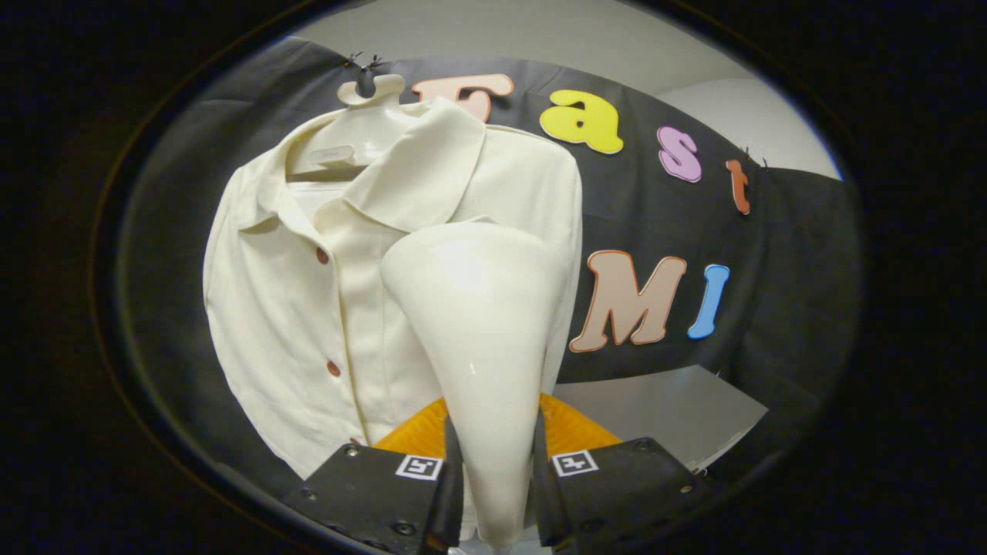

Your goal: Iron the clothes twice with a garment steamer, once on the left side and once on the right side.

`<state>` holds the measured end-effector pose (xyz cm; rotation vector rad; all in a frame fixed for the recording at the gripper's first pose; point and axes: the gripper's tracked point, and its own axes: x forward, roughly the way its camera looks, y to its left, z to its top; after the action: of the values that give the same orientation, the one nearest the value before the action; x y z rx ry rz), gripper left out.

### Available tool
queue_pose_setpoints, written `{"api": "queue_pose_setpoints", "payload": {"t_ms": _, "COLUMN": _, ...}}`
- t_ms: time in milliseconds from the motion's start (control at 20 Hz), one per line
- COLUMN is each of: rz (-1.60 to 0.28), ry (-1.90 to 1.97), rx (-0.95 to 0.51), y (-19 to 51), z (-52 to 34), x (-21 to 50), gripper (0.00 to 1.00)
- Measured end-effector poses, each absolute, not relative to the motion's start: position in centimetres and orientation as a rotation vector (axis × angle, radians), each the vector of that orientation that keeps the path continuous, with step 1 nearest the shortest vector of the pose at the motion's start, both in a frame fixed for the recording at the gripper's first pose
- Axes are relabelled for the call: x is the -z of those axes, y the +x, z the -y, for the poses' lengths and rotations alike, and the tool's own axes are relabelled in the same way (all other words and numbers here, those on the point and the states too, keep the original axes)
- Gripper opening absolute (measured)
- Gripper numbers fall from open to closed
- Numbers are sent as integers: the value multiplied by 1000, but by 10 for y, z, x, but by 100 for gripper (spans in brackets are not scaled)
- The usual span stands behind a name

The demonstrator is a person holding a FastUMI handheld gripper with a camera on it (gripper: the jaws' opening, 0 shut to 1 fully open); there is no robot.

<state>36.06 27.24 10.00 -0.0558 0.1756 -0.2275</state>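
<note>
Between the claw's (497, 478) fingers, steamer (482, 339) upright, head toward shirt (293, 308).

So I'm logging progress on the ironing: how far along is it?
Done: the steamer is picked up, with both fingers of the gripper pressed on its handle. In hand: its wide head sits against the cream shirt on the hanger, over the panel beside the button row. Left: I cannot tell whether any pass is finished, so count both sides as open.
</note>
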Motion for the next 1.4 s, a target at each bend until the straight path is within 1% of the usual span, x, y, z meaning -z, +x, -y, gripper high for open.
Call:
{"api": "queue_pose_setpoints", "payload": {"t_ms": 700, "rz": -345, "ry": -102, "rx": 235, "y": 340, "z": -286, "x": 61, "gripper": 38}}
{"api": "queue_pose_setpoints", "payload": {"t_ms": 1200, "rz": -385, "ry": -94, "rx": 251, "y": 294, "z": -288, "x": 122, "gripper": 38}}
{"api": "queue_pose_setpoints", "payload": {"t_ms": 1400, "rz": -371, "ry": -101, "rx": 235, "y": 267, "z": -296, "x": 125, "gripper": 38}}
